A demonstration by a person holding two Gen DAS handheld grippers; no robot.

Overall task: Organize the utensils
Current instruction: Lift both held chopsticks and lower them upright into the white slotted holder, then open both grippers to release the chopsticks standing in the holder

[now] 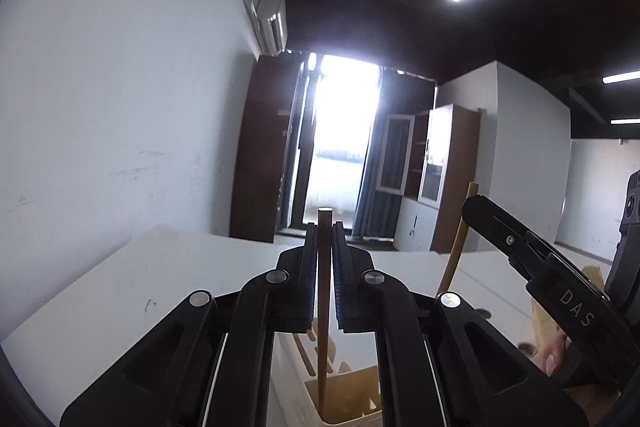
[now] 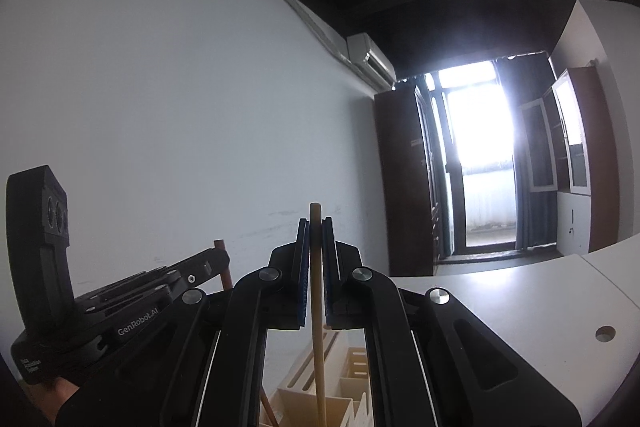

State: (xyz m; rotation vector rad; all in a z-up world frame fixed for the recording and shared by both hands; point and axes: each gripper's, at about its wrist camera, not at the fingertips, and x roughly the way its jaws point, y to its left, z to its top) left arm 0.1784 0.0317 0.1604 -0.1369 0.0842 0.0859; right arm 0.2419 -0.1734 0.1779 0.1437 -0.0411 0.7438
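Left gripper (image 1: 325, 227) clamped on dark wooden stick (image 1: 323, 307), right gripper (image 2: 316, 223) clamped on pale wooden stick (image 2: 318, 327), both upright with lower ends over near compartments of wooden organizer (image 2: 352, 379) on white table (image 2: 500, 291), presumably for straight drop-in.

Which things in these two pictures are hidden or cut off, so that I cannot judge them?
- Dark stick, left wrist view: lower tip hidden inside the wooden holder.
- Light stick, right wrist view: lower end cut by the bottom edge.
- Holder's compartments: mostly covered by the gripper linkages.
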